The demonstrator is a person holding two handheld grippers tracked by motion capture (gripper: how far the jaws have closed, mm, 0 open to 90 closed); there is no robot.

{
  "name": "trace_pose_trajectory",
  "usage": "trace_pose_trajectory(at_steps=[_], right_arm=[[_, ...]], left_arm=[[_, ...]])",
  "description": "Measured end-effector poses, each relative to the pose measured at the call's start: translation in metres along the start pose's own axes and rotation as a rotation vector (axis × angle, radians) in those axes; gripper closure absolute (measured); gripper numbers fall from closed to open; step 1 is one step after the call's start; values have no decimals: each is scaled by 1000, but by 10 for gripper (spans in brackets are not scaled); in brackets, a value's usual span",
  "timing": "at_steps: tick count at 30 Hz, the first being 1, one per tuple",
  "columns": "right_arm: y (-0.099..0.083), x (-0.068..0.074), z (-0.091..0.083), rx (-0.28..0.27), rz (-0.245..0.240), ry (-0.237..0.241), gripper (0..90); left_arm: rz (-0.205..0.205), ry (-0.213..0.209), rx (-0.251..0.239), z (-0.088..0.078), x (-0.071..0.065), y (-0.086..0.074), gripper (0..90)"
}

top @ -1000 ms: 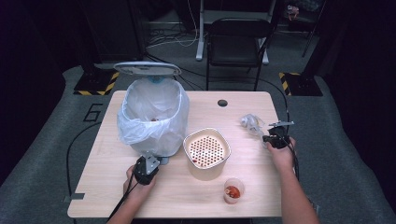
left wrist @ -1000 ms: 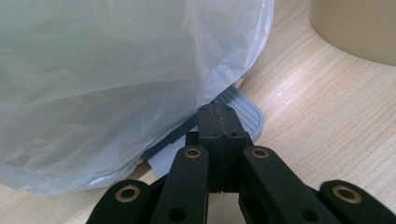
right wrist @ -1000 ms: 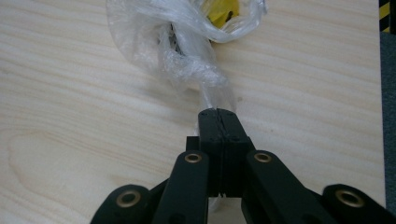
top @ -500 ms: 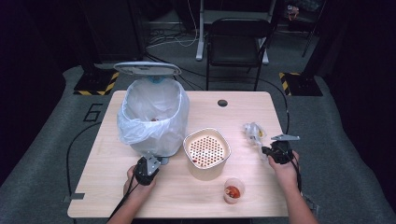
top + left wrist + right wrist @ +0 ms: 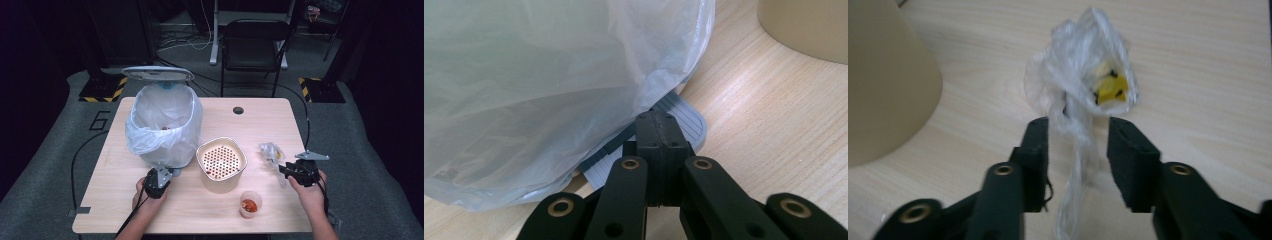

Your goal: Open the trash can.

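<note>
Moved since earlier frames: right gripper has come back toward the person's edge of the table, and the crumpled plastic wrapper now lies nearer the strainer bowl than it did a second ago; left gripper has kept its place at the foot of the bin.
Right jaws: just been opening, now standing apart with the wrapper's thin twisted tail running between them; the pads do not seem to press on it.
Left jaws: shut together, their tips on the bin's grey foot pedal, under the overhang of the bin liner.
Wrapper, relative to right jaws: its bunched body, with a yellow scrap inside, lies just beyond the fingertips and slightly toward the right-hand jaw; only the tail lies in the gap.
Wrapper on the table: flat on the wood, between the strainer bowl and the table's right edge, well apart from the lined bin.
Step in hand, as judged: getting a firm hold on the wrapper so it can go into the bin, whose lid stands up.
How to do it well: push forward until the bunched part sits between the pads, not the slippery tail, then close fully; keep the pedal down so the lid stays up.
Nearby to avoid: the small cup with red contents.
</note>
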State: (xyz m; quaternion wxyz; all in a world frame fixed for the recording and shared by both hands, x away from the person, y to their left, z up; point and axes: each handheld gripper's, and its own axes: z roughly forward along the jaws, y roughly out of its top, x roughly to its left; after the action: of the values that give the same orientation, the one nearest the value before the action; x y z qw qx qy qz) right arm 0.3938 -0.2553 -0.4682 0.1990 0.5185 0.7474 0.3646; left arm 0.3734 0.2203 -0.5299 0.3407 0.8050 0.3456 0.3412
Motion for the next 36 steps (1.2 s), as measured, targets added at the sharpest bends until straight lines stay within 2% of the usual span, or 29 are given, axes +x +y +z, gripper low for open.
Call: trace_pose_trajectory(at_steps=[2,3,4,6,8,11,15,22,26,30,31,32,36], right_arm=[[4,1,0,-15,-5,-6,530],[12,3,1,-41,-10,-18,472],[12,3,1,-41,-10,-18,472],[24,5,7,-64,-29,-38,378],[28,6,9,-71,-26,-38,359],[39,7,19,-85,-55,-55,324],[52,6,39,-73,-64,-86,278],[58,3,60,-47,-47,-89,250],[55,0,76,2,-39,-105,253],[50,1,87,43,-30,-113,290],[49,0,88,46,-38,-116,296],[48,1,91,52,-18,-119,299],[44,-1,93,59,-13,-122,331]], left_arm=[[-6,-10,4,0,1,0,900],[-7,-11,5,0,1,0,900],[-7,-11,5,0,1,0,900],[-1,0,-1,0,0,0,900],[4,-6,5,0,0,0,900],[0,0,0,0,0,0,900],[-1,0,-2,0,0,0,900],[-4,-8,4,0,1,0,900],[-2,0,-1,0,0,0,900],[0,1,1,0,0,0,900],[0,0,0,0,0,0,900],[2,-3,1,0,0,0,900],[8,2,1,0,0,0,900]])
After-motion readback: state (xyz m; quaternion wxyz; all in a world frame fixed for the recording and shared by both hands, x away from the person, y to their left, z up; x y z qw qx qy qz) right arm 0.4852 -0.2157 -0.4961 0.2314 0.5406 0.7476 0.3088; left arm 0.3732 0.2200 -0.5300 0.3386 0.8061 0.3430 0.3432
